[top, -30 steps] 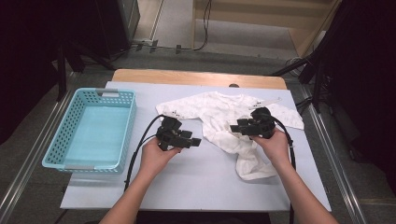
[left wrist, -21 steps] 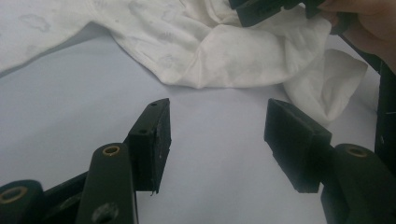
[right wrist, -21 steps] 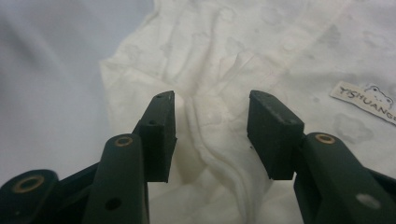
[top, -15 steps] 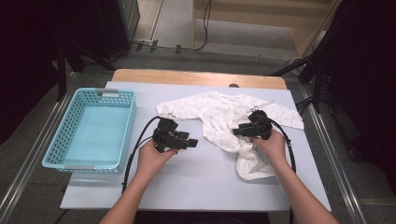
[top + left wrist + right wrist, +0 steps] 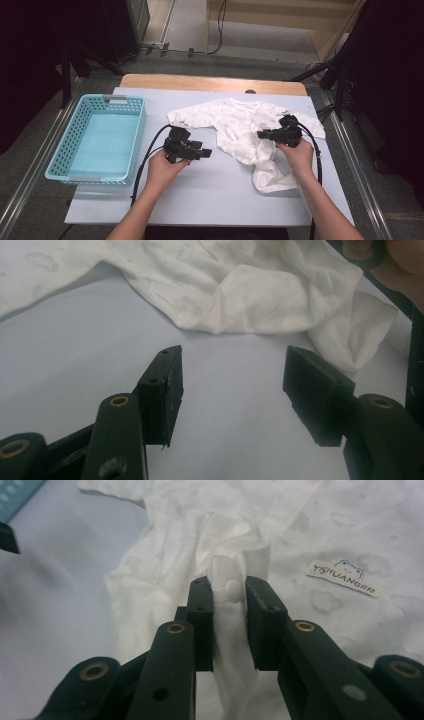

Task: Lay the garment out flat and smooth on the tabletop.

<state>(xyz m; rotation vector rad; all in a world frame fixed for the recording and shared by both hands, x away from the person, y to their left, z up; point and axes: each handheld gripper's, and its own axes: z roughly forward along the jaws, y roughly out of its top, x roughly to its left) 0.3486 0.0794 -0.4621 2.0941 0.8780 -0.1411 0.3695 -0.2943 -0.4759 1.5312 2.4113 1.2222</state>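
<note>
Your right gripper (image 5: 229, 625) has just been closing, and a bunched fold of the white garment (image 5: 240, 125) stands pinched between its jaws. The garment lies crumpled on the table (image 5: 210, 200), right of the basket (image 5: 95, 142). Your left gripper (image 5: 232, 385) gapes wide over bare table, cloth just beyond its tips.

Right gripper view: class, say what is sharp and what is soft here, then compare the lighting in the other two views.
Right gripper view: the white garment and its label are fairly sharp, the near jaws soft. Left gripper view: even light, a soft shadow under the cloth edge. High view: table bright, surroundings dark, slight grain.
</note>
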